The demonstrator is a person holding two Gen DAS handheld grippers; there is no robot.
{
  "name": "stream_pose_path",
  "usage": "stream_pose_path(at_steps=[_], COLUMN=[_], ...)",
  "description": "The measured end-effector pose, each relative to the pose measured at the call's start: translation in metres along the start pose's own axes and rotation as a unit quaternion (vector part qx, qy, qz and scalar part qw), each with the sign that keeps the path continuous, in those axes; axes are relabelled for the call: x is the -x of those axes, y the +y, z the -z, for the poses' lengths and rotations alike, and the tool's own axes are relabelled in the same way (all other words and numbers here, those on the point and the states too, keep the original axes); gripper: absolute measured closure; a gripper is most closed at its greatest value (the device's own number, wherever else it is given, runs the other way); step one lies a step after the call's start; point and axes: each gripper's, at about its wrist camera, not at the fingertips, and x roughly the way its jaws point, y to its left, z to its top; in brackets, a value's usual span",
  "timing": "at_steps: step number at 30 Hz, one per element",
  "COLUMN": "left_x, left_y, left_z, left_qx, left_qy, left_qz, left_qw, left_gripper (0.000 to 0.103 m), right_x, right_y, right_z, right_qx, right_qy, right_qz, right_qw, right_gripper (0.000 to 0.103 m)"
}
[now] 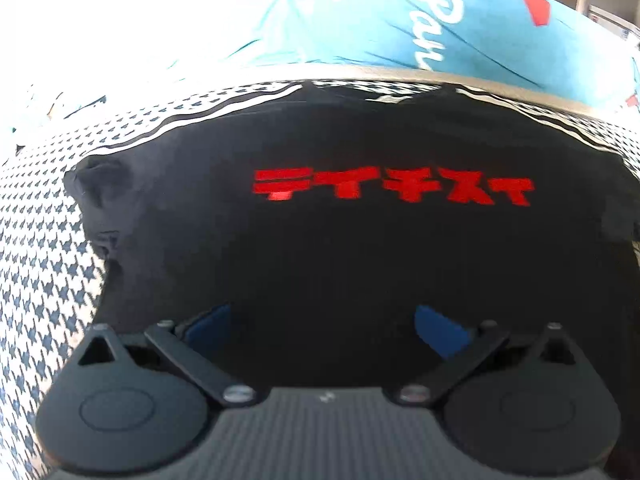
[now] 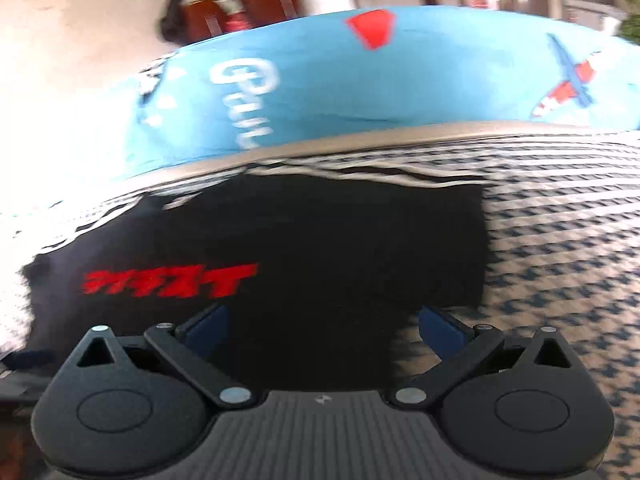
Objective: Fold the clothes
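Both left tongs (image 1: 322,326) and right tongs (image 2: 322,326) gape, released, over a black shirt (image 1: 360,248) ahead on the houndstooth tabletop (image 1: 44,240).

The right wrist view is motion-smeared: beyond the right tongs (image 2: 322,330), the red lettering (image 2: 168,279) on the black shirt (image 2: 320,232) is unreadable (only streaks). Beyond the left tongs (image 1: 322,330), the blue cloth (image 1: 360,20) runs off the frame, its white script (image 1: 436,12) cut short.

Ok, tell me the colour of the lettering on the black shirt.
Red lettering on the black shirt, clearest in the left wrist view.
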Motion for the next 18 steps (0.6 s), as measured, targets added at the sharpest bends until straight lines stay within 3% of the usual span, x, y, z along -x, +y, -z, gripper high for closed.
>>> stream_pose_path(at_steps=[8, 10, 18], left_x=[-0.004, -0.003, 0.012], left_y=[0.009, 0.011, 0.014], left_z=[0.006, 0.009, 0.036], left_qx=[-0.004, -0.007, -0.029], left_qy=[-0.001, -0.002, -0.017], left_qz=[0.012, 0.017, 0.027], left_qw=[0.9999, 0.9998, 0.9991], left_gripper=[0.0, 0.0, 0.0], right_x=[-0.024, -0.023, -0.002], right_y=[0.035, 0.043, 0.032], right_z=[0.021, 0.03, 0.053], right_qx=[0.076, 0.118, 0.136], right_qy=[0.064, 0.058, 0.05], right_qz=[-0.01, 0.006, 0.023], right_qw=[0.995, 0.991, 0.989], right_gripper=[0.0, 0.0, 0.0])
